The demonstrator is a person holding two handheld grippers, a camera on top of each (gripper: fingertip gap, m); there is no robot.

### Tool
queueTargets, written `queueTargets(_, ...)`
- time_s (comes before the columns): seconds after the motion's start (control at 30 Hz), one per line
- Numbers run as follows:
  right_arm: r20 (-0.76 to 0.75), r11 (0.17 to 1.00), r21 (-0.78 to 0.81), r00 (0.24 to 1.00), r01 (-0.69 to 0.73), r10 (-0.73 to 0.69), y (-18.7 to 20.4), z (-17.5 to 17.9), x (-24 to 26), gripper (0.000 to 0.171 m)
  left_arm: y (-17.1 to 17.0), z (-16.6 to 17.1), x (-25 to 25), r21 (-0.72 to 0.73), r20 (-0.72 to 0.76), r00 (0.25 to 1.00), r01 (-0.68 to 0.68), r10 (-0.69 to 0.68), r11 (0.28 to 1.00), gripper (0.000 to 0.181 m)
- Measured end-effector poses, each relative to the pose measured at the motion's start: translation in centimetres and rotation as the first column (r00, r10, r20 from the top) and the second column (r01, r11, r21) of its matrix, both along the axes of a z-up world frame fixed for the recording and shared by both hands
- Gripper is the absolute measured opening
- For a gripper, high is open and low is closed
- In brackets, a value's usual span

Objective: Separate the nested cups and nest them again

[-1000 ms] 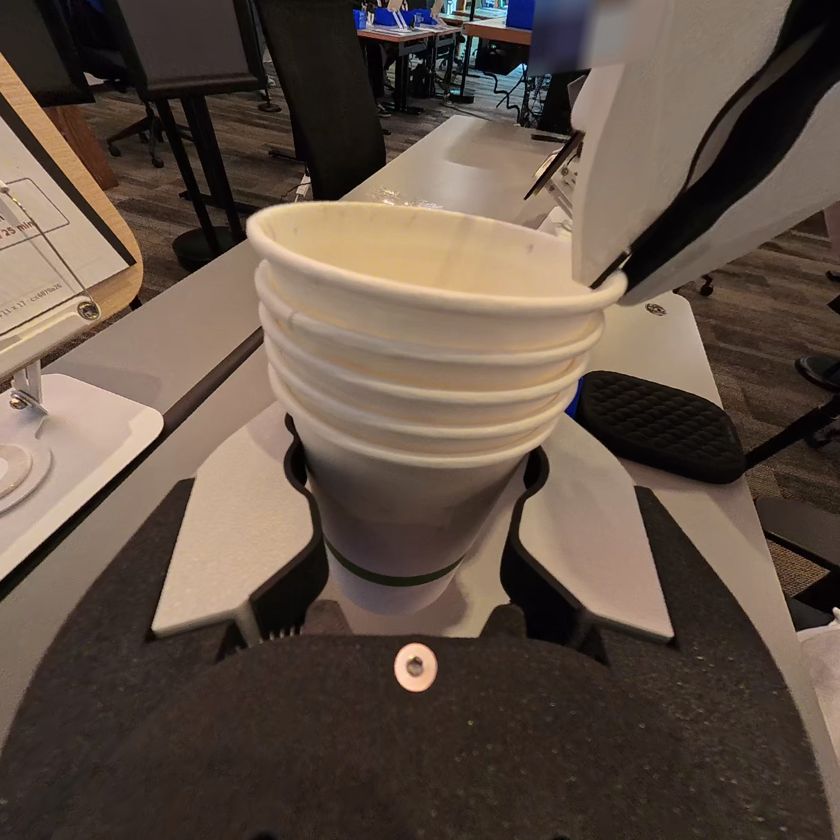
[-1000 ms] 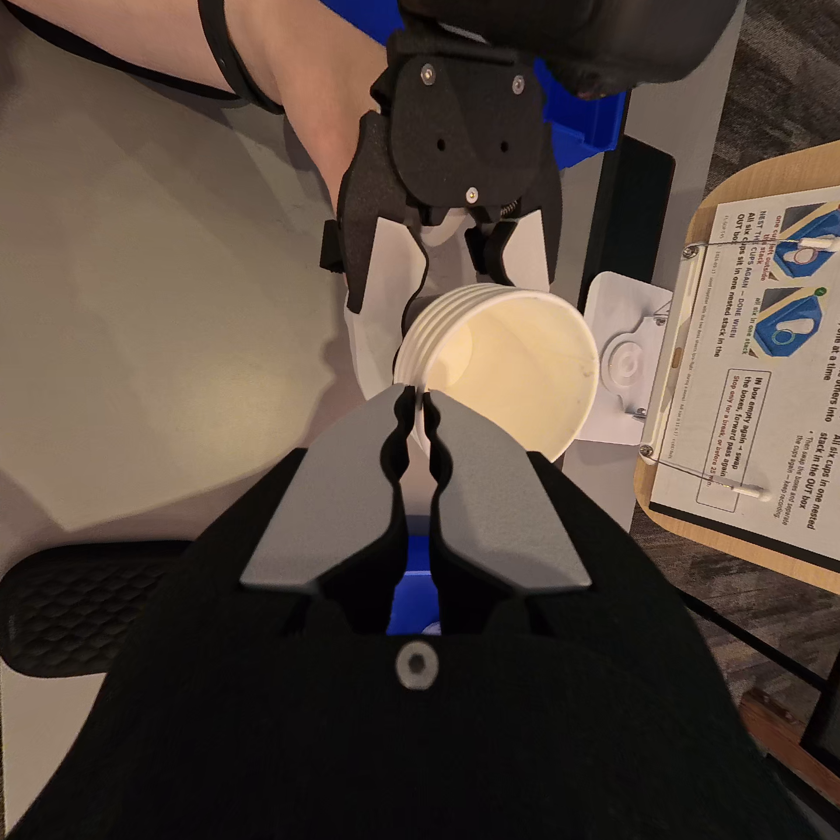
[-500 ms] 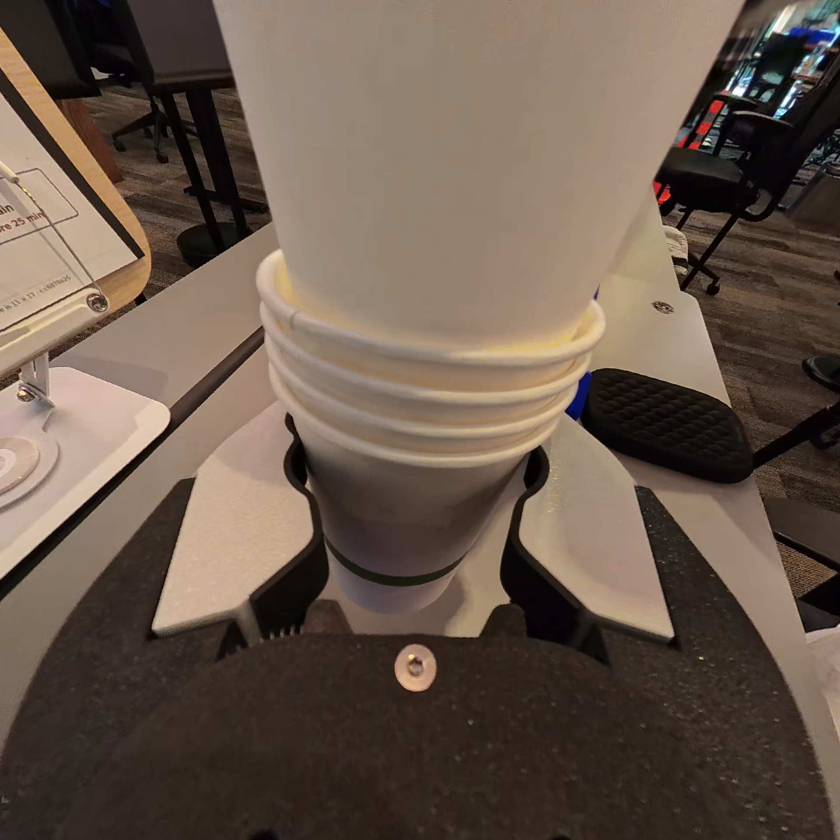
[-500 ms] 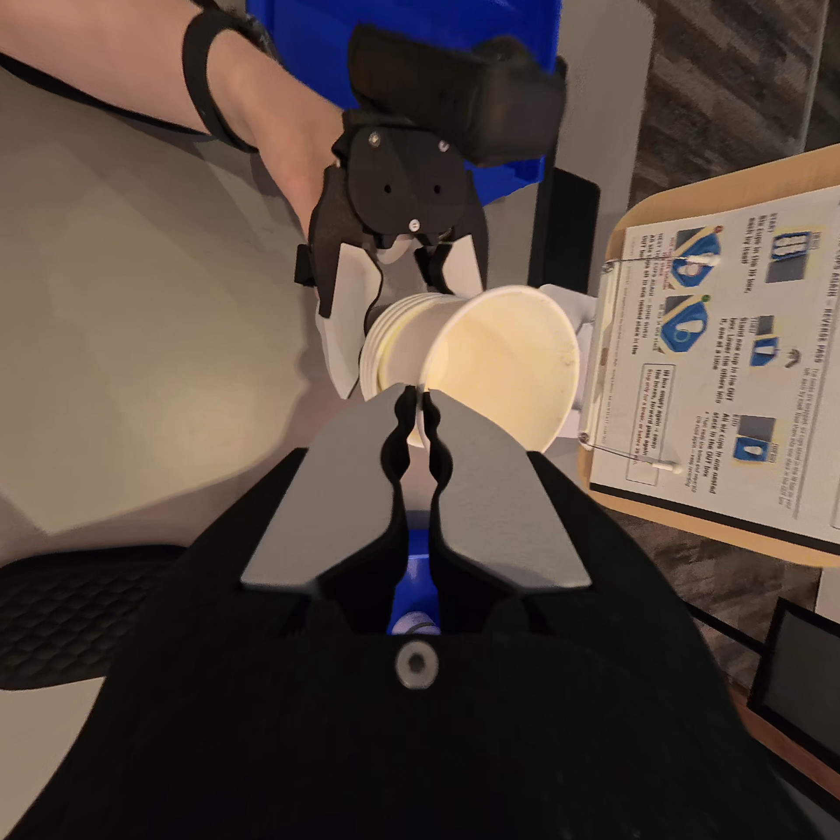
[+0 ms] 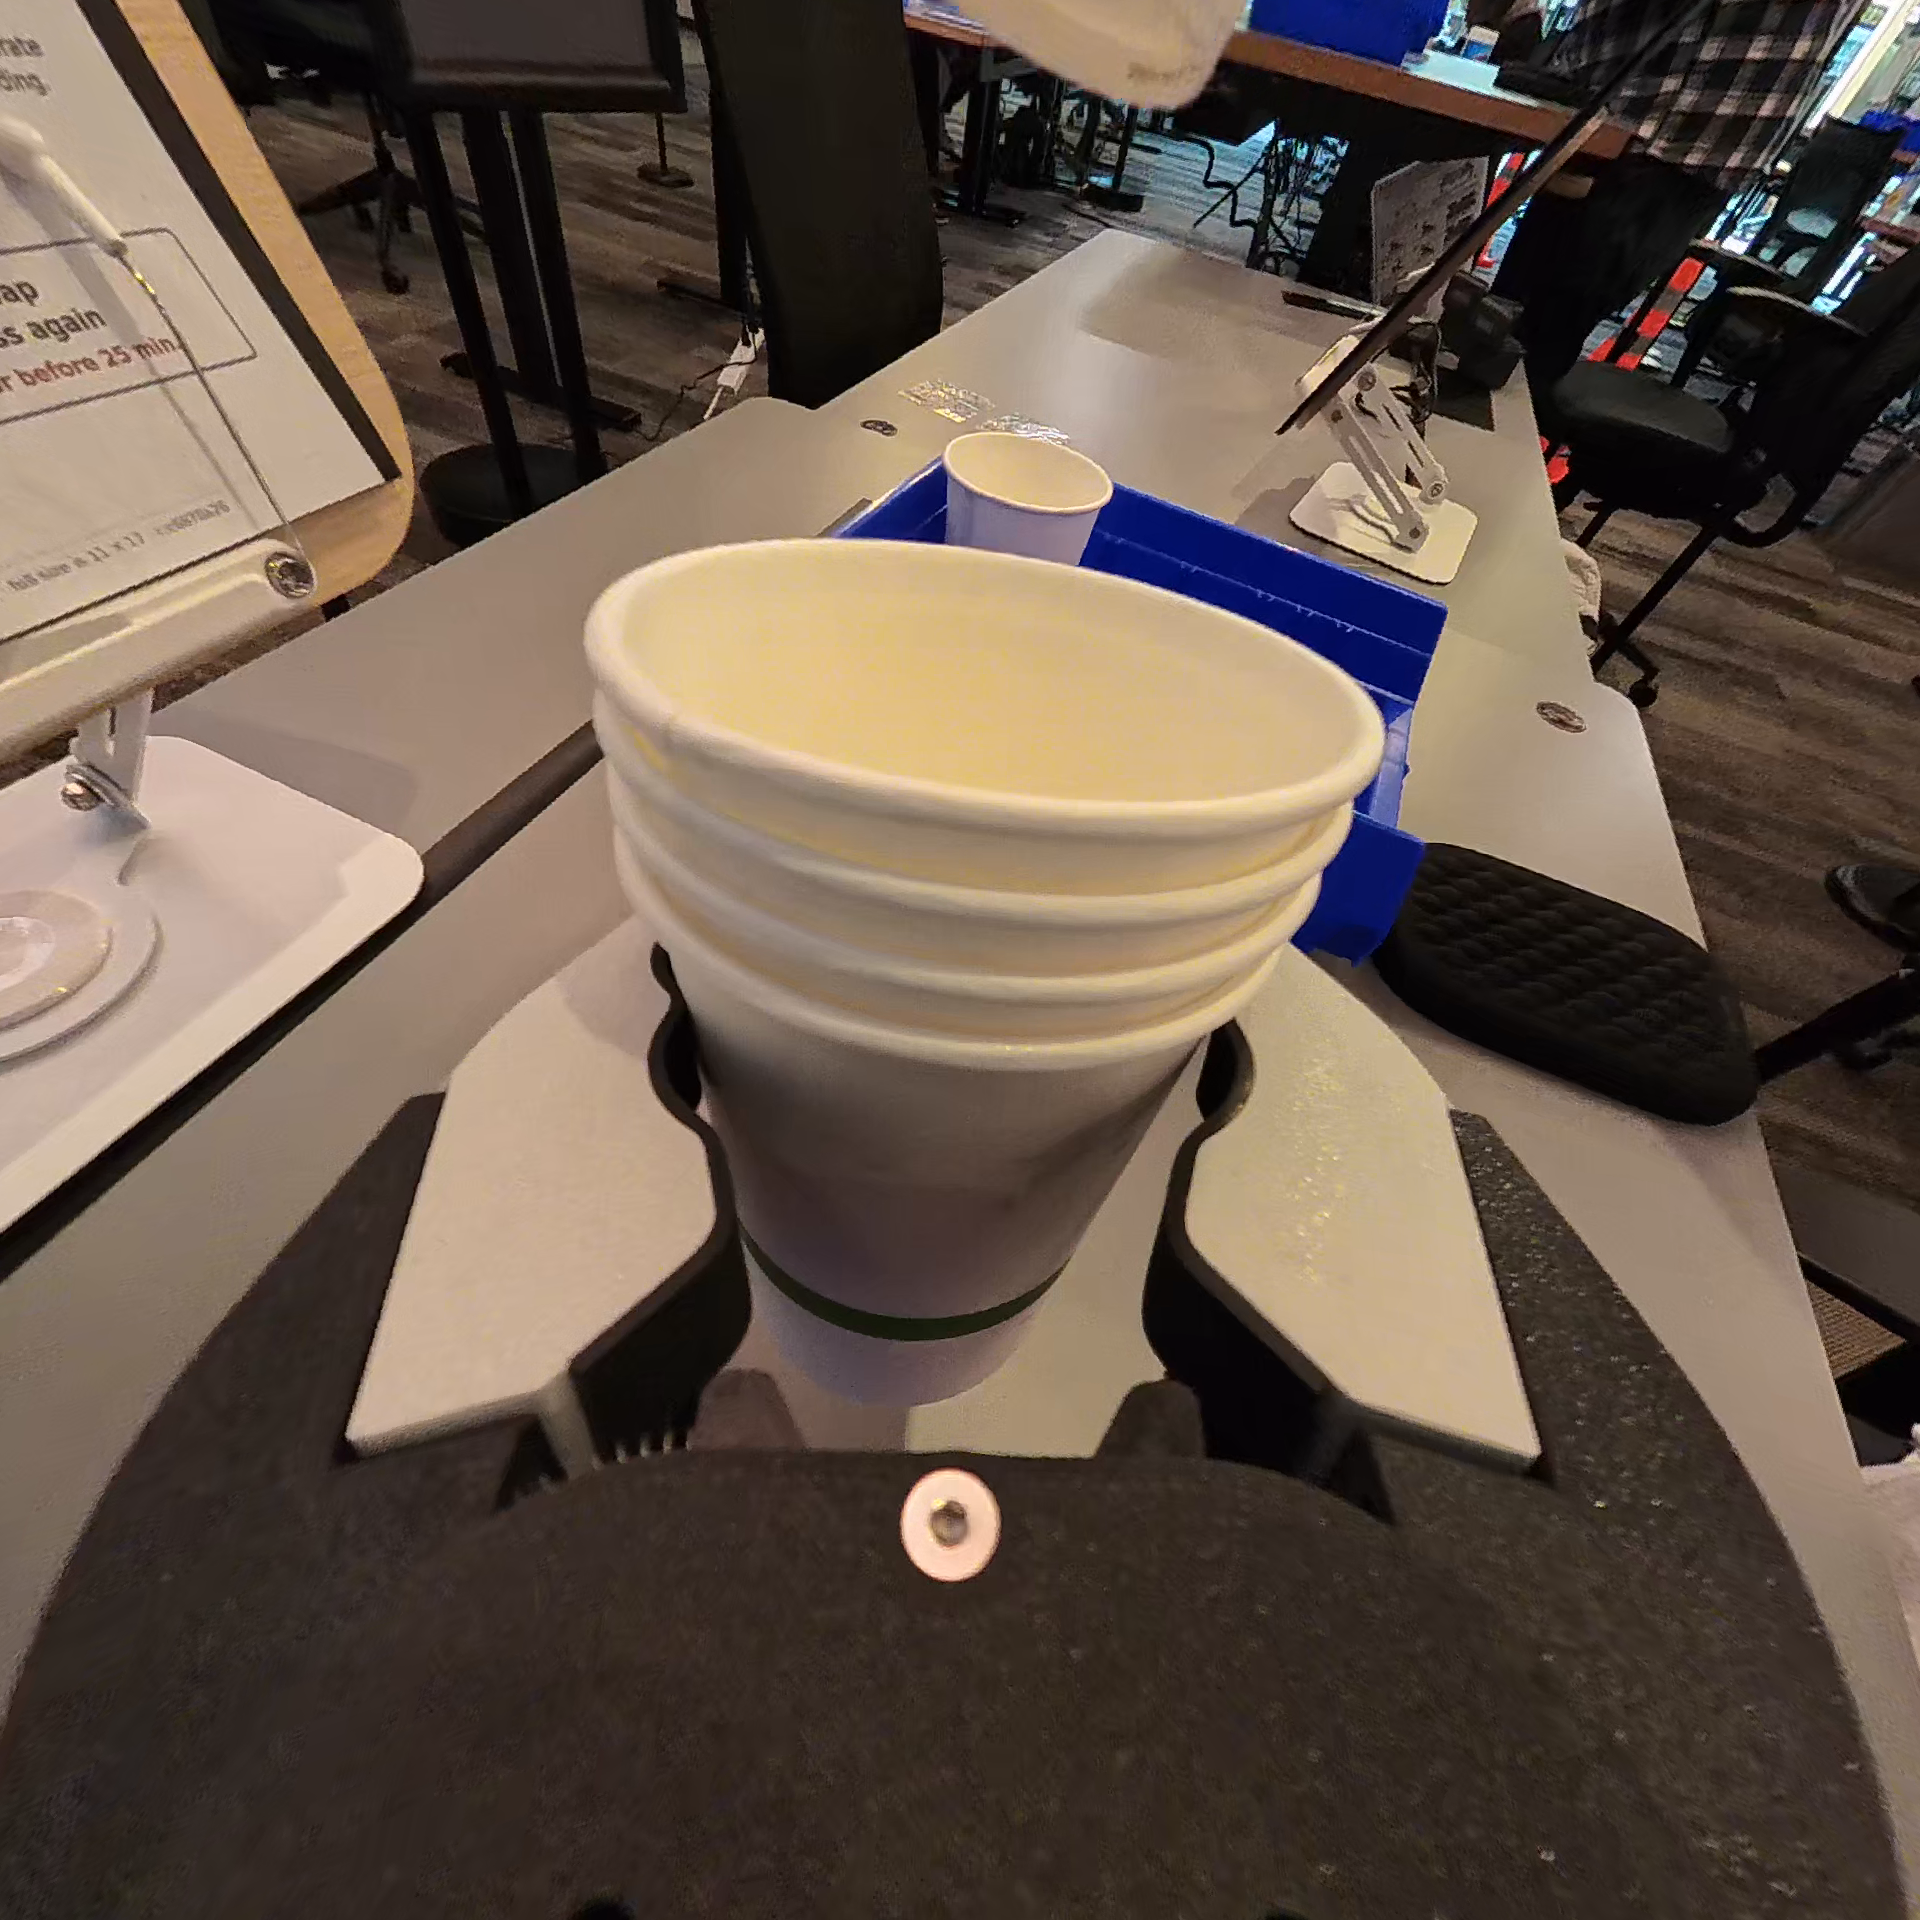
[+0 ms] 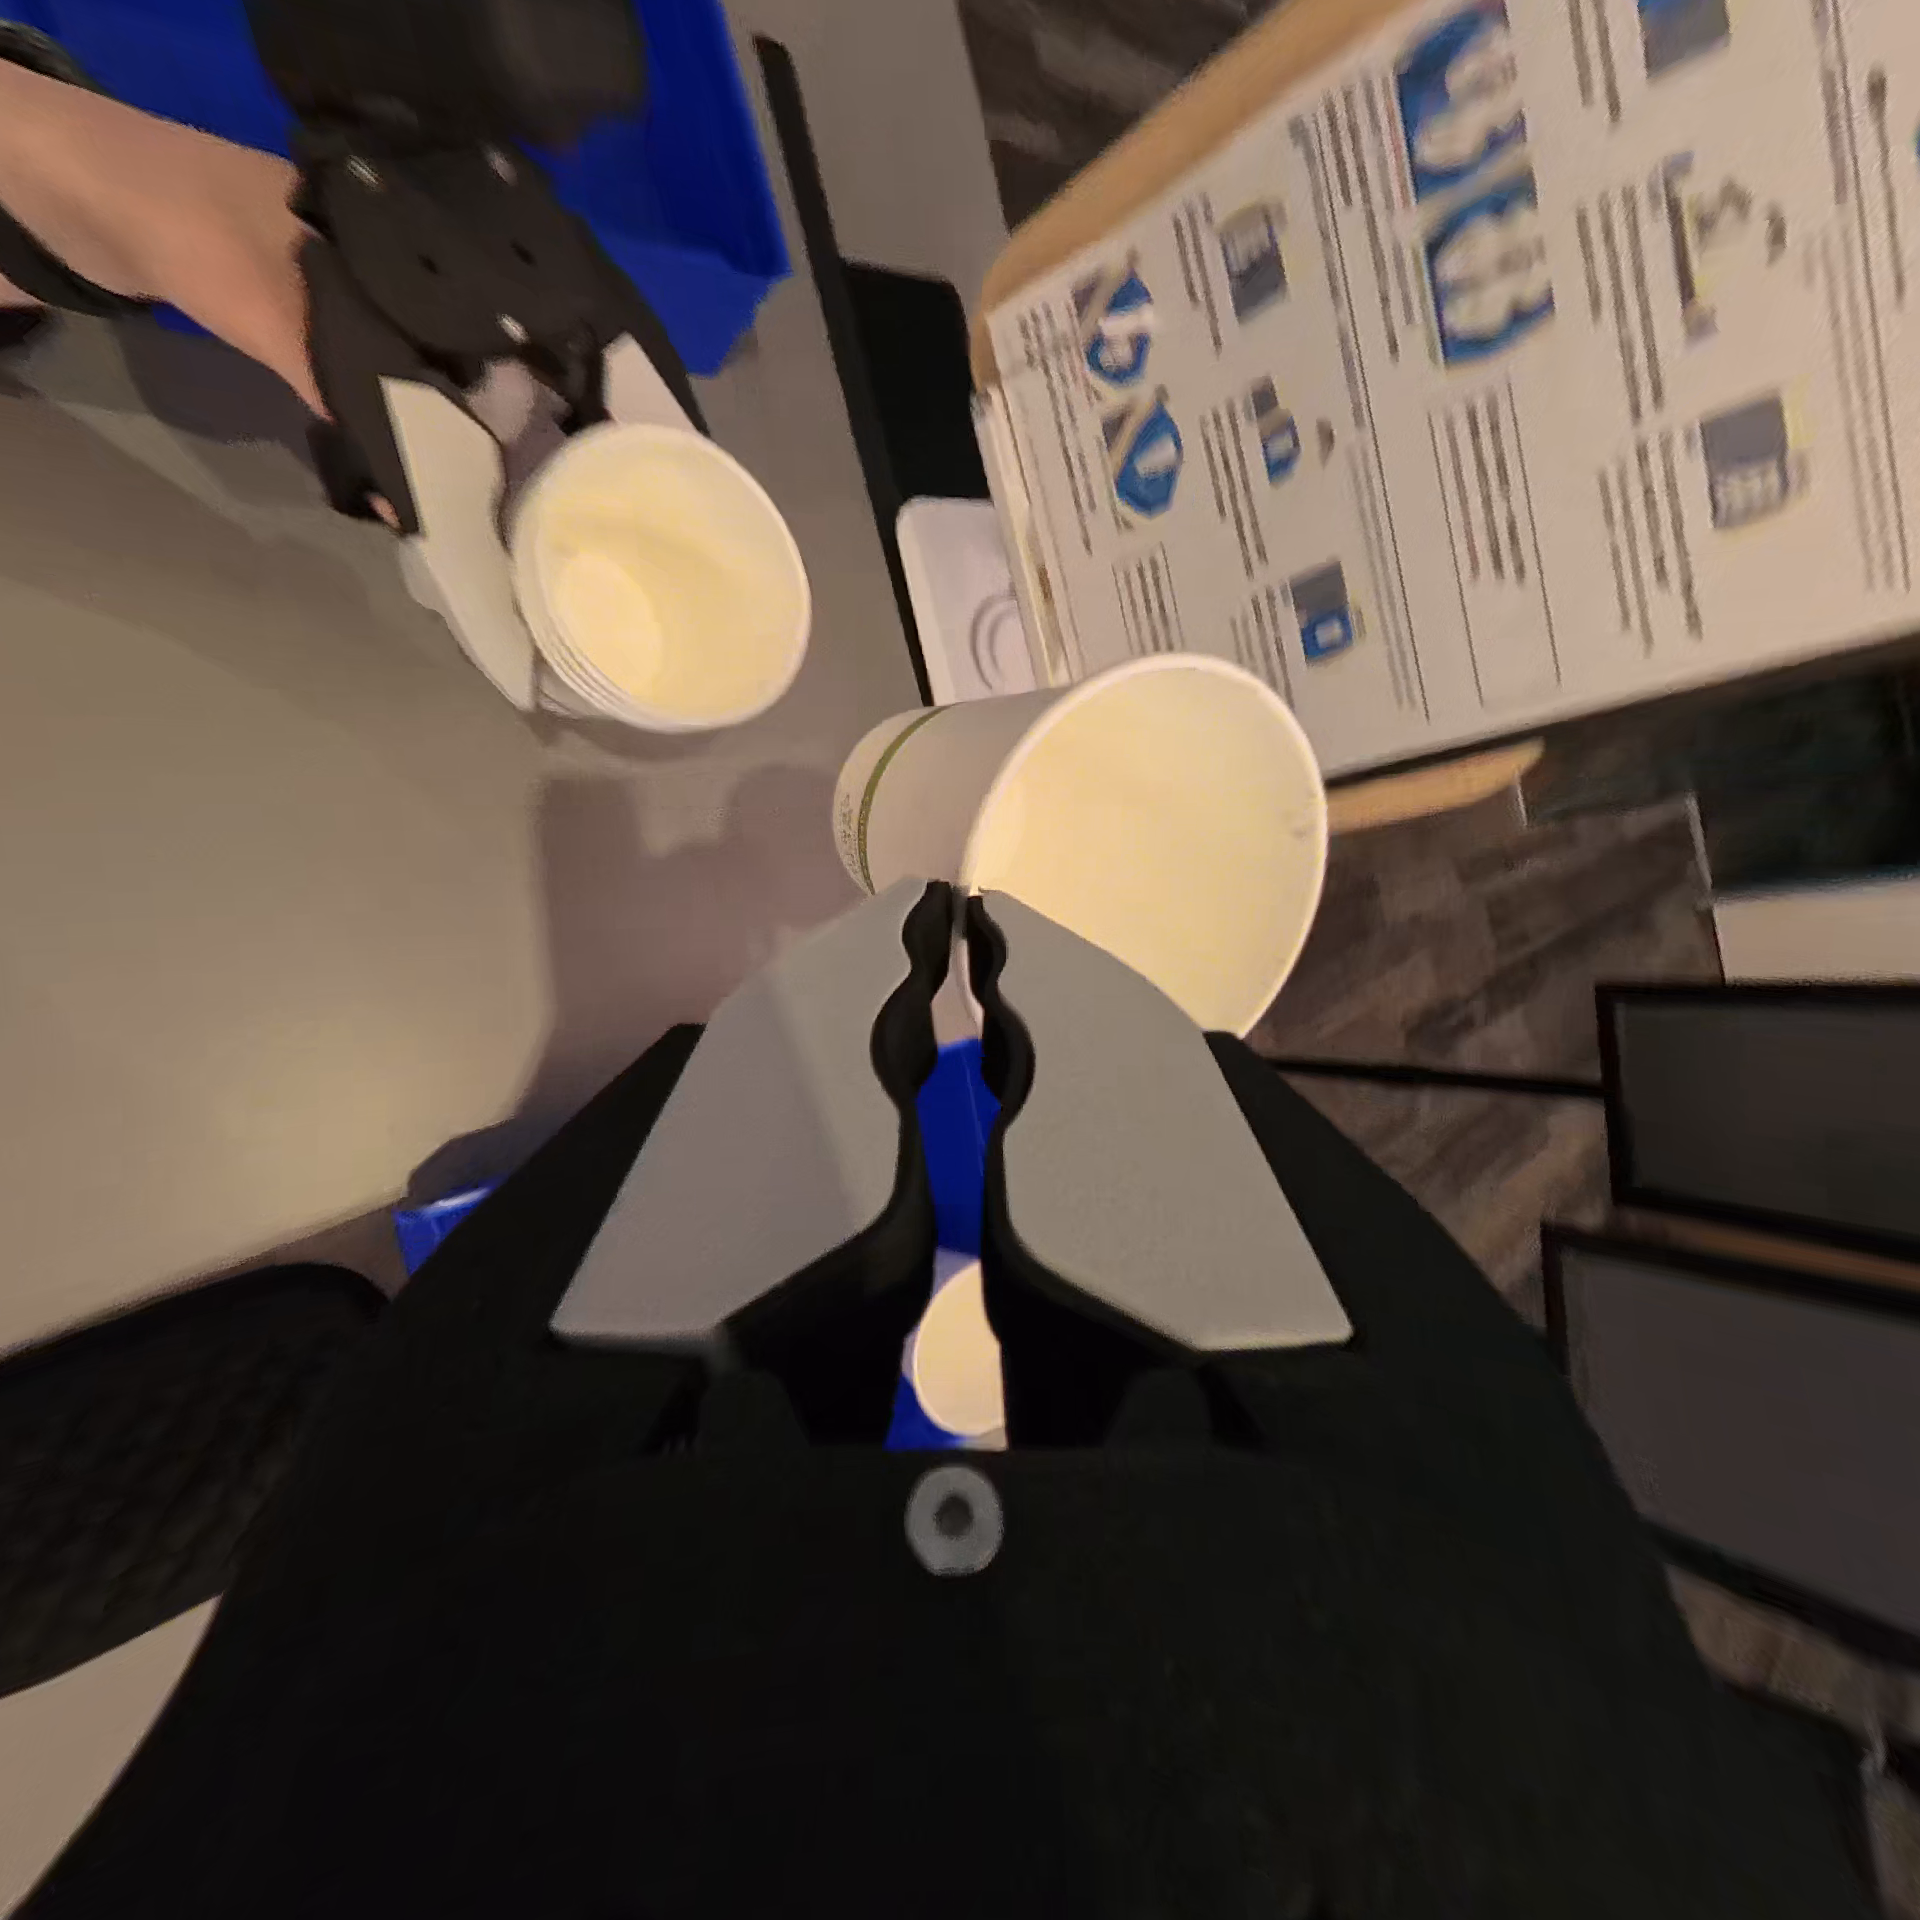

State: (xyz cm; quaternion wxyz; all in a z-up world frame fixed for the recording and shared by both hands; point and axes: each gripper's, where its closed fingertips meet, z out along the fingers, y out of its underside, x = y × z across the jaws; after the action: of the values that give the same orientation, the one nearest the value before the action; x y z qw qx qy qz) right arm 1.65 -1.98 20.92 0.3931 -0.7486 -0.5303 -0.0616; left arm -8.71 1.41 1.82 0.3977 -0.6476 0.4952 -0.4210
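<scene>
Cups mid-separation: nested stack (image 5: 966,883) clamped in left gripper (image 5: 951,1132), single cup (image 6: 1091,831) pinched by rim in right gripper (image 6: 958,914). Next, judged: carry to lone cup (image 5: 1023,499) in blue bin (image 5: 1268,592), twelve o'clock of stack.

Occlusions, cut-offs and blur, both wrist views.

From the left wrist view I cannot count the cups in the nested stack (image 5: 966,883) with certainty: only rims show, and its base sinks behind my left gripper (image 5: 940,1226). The blue bin (image 5: 1268,592) behind the stack is mostly hidden by it, as is the lower part of the single cup (image 5: 1023,499) standing there. A white cup bottom (image 5: 1101,47) is cut by the top edge. In the right wrist view the instruction sheet (image 6: 1507,343) is motion-blurred; below the pinched cup (image 6: 1122,831), another cup (image 6: 956,1351) shows only as a sliver between my fingers.
</scene>
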Motion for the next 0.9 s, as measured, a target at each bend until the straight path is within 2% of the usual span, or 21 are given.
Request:
queueTargets(0.17,0.073,0.973,-0.045,0.973,0.225,-0.221,1.3,-4.5,7.8,0.003,0.3,-0.2,-0.2,-0.006,-0.006,1.000,-0.005,0.005,1.000,0.095)
queueTargets(0.33,0.087,0.940,-0.116,0.946,0.321,-0.312,1.7,-9.8,11.7,0.003,0.4,-0.1,-0.4,-0.008,-0.004,1.000,-0.008,0.008,1.000,0.095)
queueTargets(0.63,0.213,0.903,-0.216,0.920,0.372,-0.329,2.4,-19.8,13.4,0.003,0.5,-0.3,-0.4,-0.010,-0.010,1.000,-0.007,0.007,1.000,0.096)
queueTargets(0.9,0.295,0.901,-0.227,0.908,0.369,-0.297,3.3,-24.5,13.3,0.004,0.5,-0.4,-0.3,-0.013,-0.013,1.000,-0.006,0.006,1.000,0.095)
